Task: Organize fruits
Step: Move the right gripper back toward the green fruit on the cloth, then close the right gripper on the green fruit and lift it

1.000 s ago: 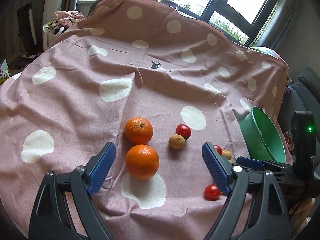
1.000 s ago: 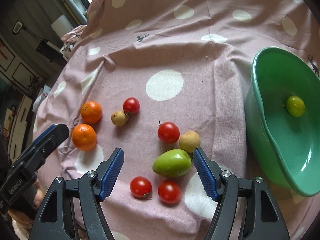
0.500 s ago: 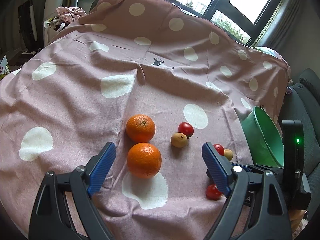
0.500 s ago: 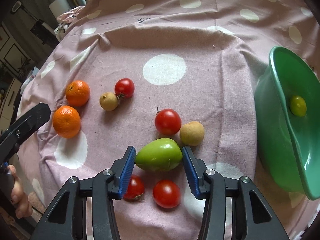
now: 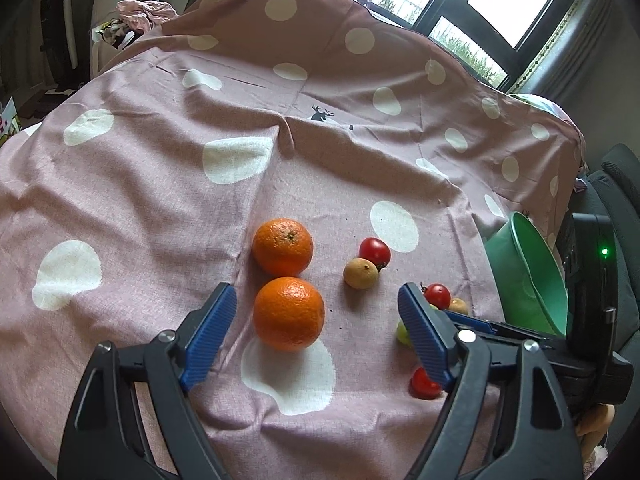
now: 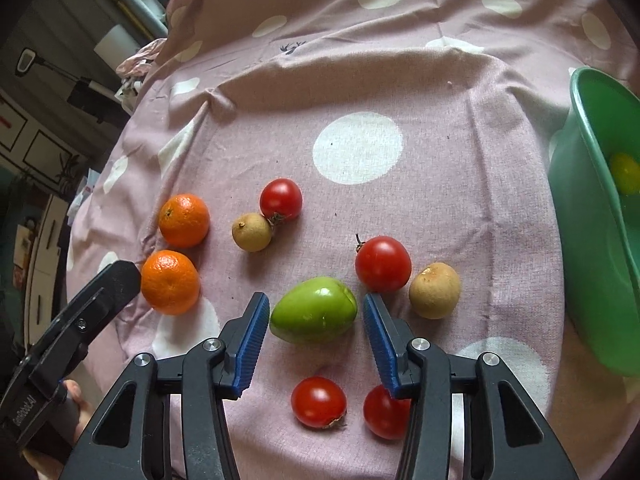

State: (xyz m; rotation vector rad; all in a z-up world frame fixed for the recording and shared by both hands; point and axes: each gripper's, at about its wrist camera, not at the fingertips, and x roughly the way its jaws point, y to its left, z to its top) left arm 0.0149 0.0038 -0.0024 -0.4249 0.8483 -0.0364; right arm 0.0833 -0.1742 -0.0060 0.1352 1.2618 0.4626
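Observation:
My right gripper [image 6: 315, 302] is shut on a green, egg-shaped fruit [image 6: 314, 316] lying on the pink dotted cloth [image 6: 400, 80]. My left gripper [image 5: 316, 298] straddles the nearer of two oranges [image 5: 288, 314]. Its jaws are closing and the blue pads [image 5: 212, 336] stand clear of the peel. The second orange [image 5: 283, 246] lies just beyond. A green bowl [image 6: 580, 240] at the right edge holds one yellow-green fruit [image 6: 624, 172].
Red tomatoes [image 6: 383, 264] [image 6: 281, 200] [image 6: 319, 402] and two tan round fruits [image 6: 435, 290] [image 6: 252, 232] crowd around the green fruit. The left gripper's black finger [image 6: 100, 308] reaches in by the near orange [image 6: 170, 282]. The cloth rises over a chair back behind.
The right jaws closed from wide apart onto the green fruit. The left jaws narrowed a little around the near orange. Neither hand shifted much.

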